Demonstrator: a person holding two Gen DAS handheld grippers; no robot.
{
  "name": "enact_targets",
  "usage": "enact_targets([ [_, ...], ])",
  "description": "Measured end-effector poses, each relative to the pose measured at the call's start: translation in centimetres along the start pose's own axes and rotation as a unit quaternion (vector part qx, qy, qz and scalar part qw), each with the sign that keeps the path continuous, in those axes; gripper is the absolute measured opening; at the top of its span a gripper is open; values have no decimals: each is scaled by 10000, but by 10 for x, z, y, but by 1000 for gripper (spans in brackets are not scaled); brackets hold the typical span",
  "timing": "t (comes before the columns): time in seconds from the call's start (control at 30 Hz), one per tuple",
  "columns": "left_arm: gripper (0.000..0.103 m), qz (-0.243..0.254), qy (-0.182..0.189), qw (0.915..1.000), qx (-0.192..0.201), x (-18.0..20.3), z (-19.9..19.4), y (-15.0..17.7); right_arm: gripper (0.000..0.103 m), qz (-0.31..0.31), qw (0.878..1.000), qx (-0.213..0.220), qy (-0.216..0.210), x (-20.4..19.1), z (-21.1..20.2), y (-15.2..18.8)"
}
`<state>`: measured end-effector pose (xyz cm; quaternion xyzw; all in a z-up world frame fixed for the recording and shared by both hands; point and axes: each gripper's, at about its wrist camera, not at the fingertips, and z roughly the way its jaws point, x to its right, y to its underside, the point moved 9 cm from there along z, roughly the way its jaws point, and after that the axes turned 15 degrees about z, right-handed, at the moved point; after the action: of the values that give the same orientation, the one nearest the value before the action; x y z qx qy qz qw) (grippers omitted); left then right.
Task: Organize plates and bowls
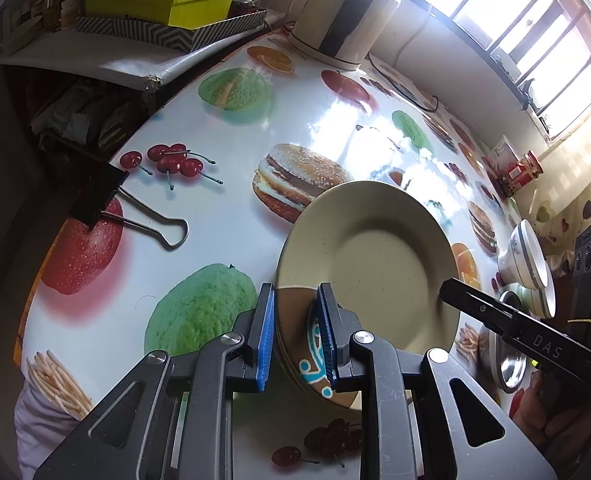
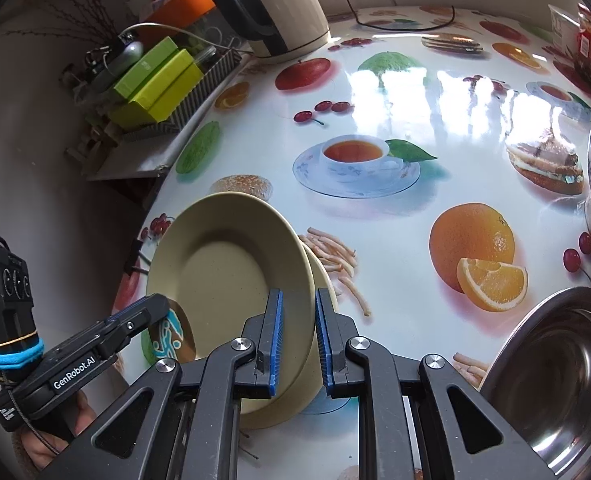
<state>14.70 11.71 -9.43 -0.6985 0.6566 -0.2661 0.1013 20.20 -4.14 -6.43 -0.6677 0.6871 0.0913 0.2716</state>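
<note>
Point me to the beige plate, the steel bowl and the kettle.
beige plate (image 2: 231, 264): right wrist view, on its sunken centre.
steel bowl (image 2: 567, 364): right wrist view, on its inner wall.
kettle (image 2: 283, 0): right wrist view, on its ribbed cream body.

Strong daylight pours in through the window (image 1: 535, 28), which is blown out to near white in the left wrist view, and throws hard white glare patches across the glossy tablecloth (image 2: 435, 92) in both views. Both fisheye pictures bend straight lines heavily and fall off into dark, soft vignetted corners, and the shelf (image 1: 95, 60) side sits in dim shadow. The near edge of the beige plate (image 1: 367, 264) is shaded and its right rim slightly smeared.
</note>
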Motion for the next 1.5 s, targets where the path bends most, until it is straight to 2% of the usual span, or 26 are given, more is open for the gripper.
enact_targets([
  [1.5,22,171,-212,9996,-116,4,3,6,18,-82,9996,175,191,5,-2,9],
])
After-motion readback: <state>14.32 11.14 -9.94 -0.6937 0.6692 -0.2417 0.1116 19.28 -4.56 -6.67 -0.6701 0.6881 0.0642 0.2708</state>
